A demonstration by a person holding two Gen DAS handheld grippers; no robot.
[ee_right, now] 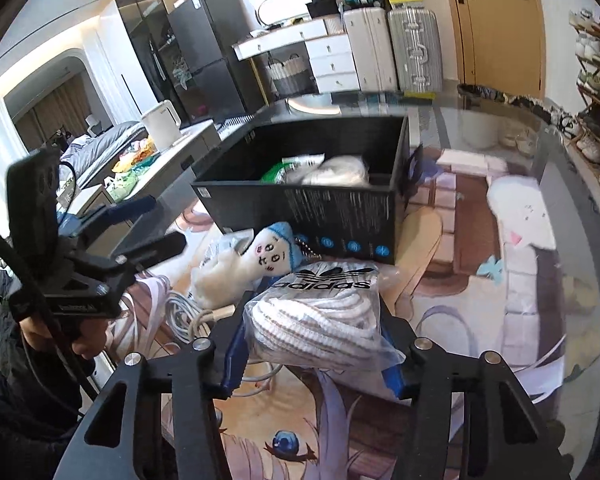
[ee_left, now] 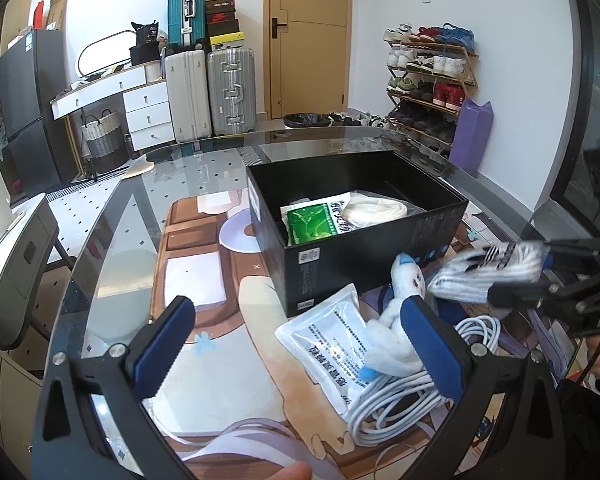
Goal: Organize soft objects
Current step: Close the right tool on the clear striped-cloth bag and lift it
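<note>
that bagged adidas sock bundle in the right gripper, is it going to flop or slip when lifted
The sock bundle probably sags: soft knit bulges past the right gripper, whose jaws pinch it. Its glossy plastic bag looks slippery. Likely light for its size.

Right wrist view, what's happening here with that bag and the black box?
A person is sorting soft items into the black box on the glass table. The right tongs are clamped on a clear bag of white socks, held up in front of the box. The left tongs are open and holding nothing. A green packet and a white bundle already lie in the box. The plush toy, white pouch and cable coil remain outside.
</note>
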